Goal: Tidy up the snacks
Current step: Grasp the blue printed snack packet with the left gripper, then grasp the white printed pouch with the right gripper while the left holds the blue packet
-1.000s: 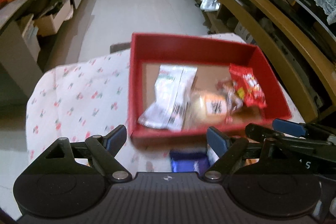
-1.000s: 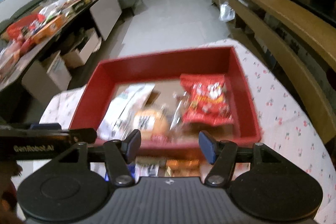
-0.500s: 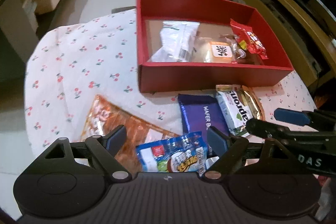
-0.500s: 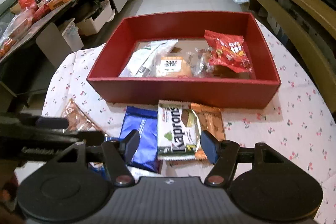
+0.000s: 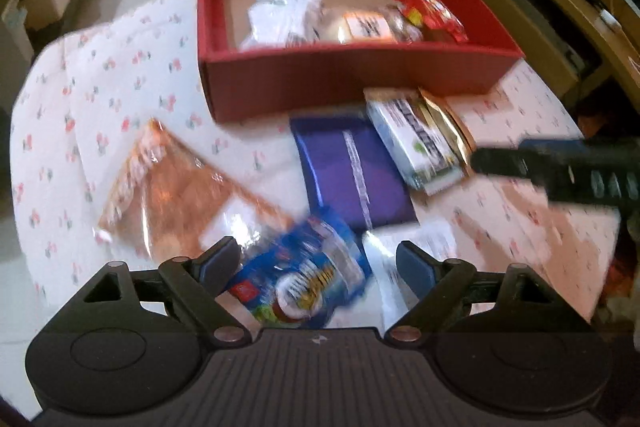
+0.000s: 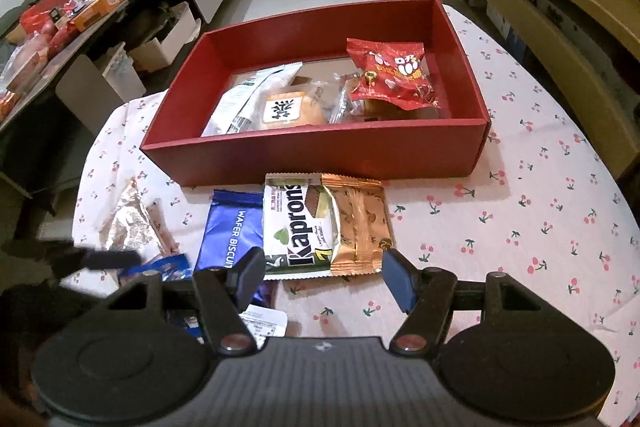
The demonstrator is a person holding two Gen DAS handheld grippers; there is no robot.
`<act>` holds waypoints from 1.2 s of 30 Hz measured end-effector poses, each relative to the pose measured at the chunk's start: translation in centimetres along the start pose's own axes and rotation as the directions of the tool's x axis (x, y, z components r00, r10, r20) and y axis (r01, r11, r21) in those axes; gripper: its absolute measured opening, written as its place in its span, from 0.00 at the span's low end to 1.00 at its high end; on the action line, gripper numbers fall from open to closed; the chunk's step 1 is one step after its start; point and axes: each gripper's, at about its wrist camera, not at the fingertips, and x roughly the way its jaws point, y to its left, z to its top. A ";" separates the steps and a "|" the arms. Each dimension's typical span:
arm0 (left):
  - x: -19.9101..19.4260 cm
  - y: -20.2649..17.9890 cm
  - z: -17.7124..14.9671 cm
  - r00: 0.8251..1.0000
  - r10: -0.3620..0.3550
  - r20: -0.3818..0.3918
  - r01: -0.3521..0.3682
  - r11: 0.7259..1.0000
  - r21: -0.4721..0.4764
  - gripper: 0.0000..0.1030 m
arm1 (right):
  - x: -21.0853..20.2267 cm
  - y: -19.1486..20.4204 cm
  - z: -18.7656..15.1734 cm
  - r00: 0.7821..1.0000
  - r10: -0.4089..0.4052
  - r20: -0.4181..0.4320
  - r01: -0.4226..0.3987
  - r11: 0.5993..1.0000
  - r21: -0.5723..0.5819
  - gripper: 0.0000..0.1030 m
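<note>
A rectangular red cardboard box (image 6: 320, 151) stands on a round table covered with a white cherry-print cloth (image 6: 540, 227). Inside the box lie a white foil pouch (image 6: 248, 97), a clear-wrapped bun with a white label (image 6: 290, 111) and a red crinkled snack bag (image 6: 392, 75). Just in front of the box's near wall, loose snacks are spread on the cloth: a blue wafer-biscuit wrapper (image 6: 228, 231), a white-and-green Kaprons wafer pack (image 6: 298, 227) touching it, and a copper-coloured foil packet (image 6: 360, 223) partly under the Kaprons pack. Further left lie a clear orange-tinted bag (image 5: 172, 187) and a small blue printed snack pouch (image 5: 304, 275).

The left gripper (image 5: 318, 261) is held with its fingers apart, the blue printed pouch between them but not clamped. The right gripper (image 6: 324, 275) is also spread wide and empty, poised over the near ends of the Kaprons pack and copper packet.

The step in hand appears to be picking a loose snack. It would be done best by lowering the fingers to straddle one packet only, closing across its narrow width, and lifting clear of the box wall before release.

Compared with a second ago, both cameras have been drawn back from the box, so the loose snacks, then mostly hidden, are now in view; the box's contents are unchanged.
</note>
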 end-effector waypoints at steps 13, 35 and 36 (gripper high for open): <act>1.2 -1.9 -2.3 0.993 0.104 -0.047 -0.101 0.992 0.072 0.83 | 0.0 0.9 -1.0 0.999 0.022 -0.034 -0.024 0.999 -0.047 0.63; -2.2 0.6 -4.1 0.999 0.032 -0.044 -0.034 0.998 -0.060 0.72 | 2.6 3.4 -5.6 0.983 0.094 -0.157 -0.079 0.992 0.102 0.66; -2.3 0.7 -4.2 0.999 0.026 -0.043 -0.029 0.998 -0.059 0.72 | 2.8 3.9 -5.7 0.983 0.090 -0.160 -0.076 0.993 0.090 0.66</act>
